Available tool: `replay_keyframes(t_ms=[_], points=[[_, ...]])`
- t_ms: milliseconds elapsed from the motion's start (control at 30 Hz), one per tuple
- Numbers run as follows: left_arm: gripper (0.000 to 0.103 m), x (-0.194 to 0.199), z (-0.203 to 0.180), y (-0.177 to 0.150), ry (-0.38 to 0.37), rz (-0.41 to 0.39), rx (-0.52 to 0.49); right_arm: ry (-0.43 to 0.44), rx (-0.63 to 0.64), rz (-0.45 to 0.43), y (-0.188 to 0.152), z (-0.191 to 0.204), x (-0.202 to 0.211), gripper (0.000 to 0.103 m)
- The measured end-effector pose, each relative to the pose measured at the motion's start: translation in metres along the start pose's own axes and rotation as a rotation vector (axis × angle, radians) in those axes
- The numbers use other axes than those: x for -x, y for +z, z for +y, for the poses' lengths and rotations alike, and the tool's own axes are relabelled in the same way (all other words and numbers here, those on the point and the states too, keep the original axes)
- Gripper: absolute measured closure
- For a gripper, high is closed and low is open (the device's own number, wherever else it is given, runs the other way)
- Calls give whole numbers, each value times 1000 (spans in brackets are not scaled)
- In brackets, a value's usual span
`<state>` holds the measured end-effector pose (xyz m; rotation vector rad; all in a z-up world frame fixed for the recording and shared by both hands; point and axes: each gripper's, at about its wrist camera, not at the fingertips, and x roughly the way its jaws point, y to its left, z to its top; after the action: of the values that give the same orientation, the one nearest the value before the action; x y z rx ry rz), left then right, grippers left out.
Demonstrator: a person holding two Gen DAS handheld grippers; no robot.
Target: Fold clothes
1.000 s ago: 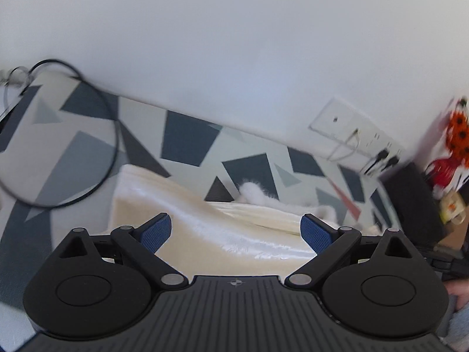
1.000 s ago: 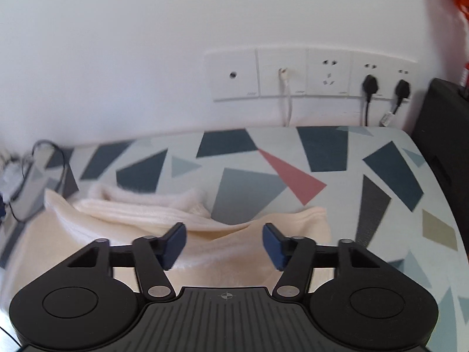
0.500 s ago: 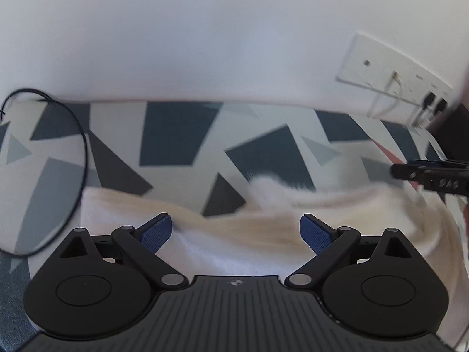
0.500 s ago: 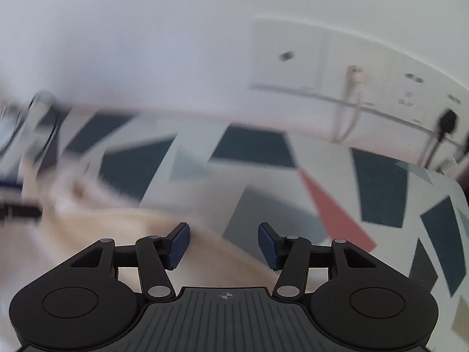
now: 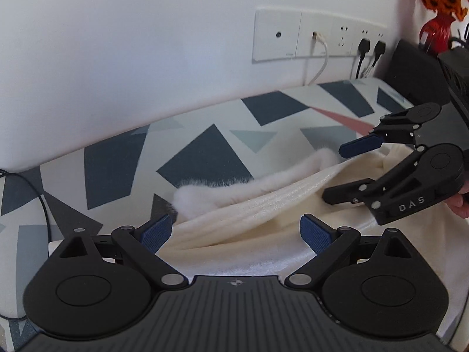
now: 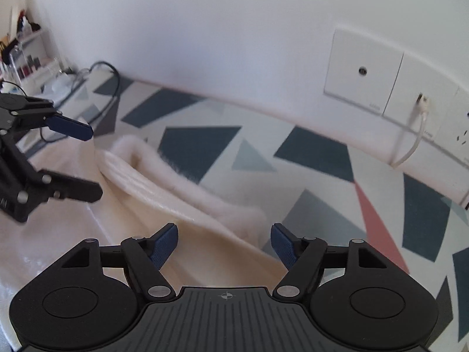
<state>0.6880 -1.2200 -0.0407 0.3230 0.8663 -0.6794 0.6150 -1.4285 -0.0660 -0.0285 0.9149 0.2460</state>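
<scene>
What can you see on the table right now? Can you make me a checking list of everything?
Surface: table covered in a pattern of grey, dark blue and pink triangles, set against a white wall.
Job's things: cream fluffy garment lying rumpled on the table, its furry edge turned up toward the wall.
Clutter: nothing seen near the garment.
Grippers: left gripper open above the garment; right gripper open, its jaws have just been opening, only cloth lying below them, nothing pinched.
Cables: black cable looping on the table's left; white cable and two black plugs at the wall sockets.
Surroundings: orange flowers in a red vase; shelf of small items.
</scene>
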Motion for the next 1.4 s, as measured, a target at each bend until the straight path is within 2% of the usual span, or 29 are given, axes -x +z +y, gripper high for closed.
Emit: replay_keyframes(t_ms=[33, 133, 267, 300, 367, 433, 533, 600, 633, 700, 800, 900, 967, 1033, 1067, 1133, 1233, 1333, 1400], points=[[7, -5, -2, 0, 20, 5, -6, -8, 1, 11, -1, 2, -5, 36], [7, -17, 4, 1, 172, -8, -29, -36, -68, -8, 0, -7, -16, 36], [7, -17, 42, 6, 334, -67, 65, -80, -157, -32, 0, -22, -21, 35], [7, -16, 54, 7, 384, -84, 109, -88, -176, -47, -1, -25, -18, 35], [7, -9, 78, 9, 438, -103, 198, -103, -215, -89, -3, -31, -10, 35], [7, 4, 96, 10, 397, -113, 264, -108, -252, -135, -5, -40, 3, 36], [7, 21, 95, 10, 198, -108, 243, -82, -264, -166, -6, -48, 20, 36], [7, 20, 71, 9, 77, -70, 131, -65, -224, -155, -5, -47, 23, 36], [7, 15, 53, 7, 51, -63, 50, -75, -203, -150, -4, -44, 23, 36], [7, 5, 24, 4, 56, -58, -93, -84, -200, -142, -3, -39, 19, 36], [7, -14, 9, -1, 151, -37, -178, -58, -236, -130, -6, -35, 16, 36], [7, -33, -4, -6, 249, -17, -259, -44, -209, -120, -12, -28, 20, 36], [3, -31, 16, -1, 312, -39, -176, -39, -181, -110, -18, -25, 26, 36], [3, -28, 39, 6, 377, -61, -60, -36, -155, -103, -25, -23, 33, 36], [3, -26, 48, 8, 449, -66, -24, -34, -142, -98, -29, -22, 37, 36], [5, -19, 66, 11, 494, -71, 32, -30, -109, -82, -37, -19, 41, 36], [5, -3, 81, 10, 354, -63, 94, -29, -56, -54, -47, -13, 44, 38], [5, 10, 66, 1, 226, -87, 33, -19, -29, -56, -53, -6, 48, 42], [5, 14, 44, -3, 141, -109, -54, 13, -15, -70, -55, -2, 53, 44]])
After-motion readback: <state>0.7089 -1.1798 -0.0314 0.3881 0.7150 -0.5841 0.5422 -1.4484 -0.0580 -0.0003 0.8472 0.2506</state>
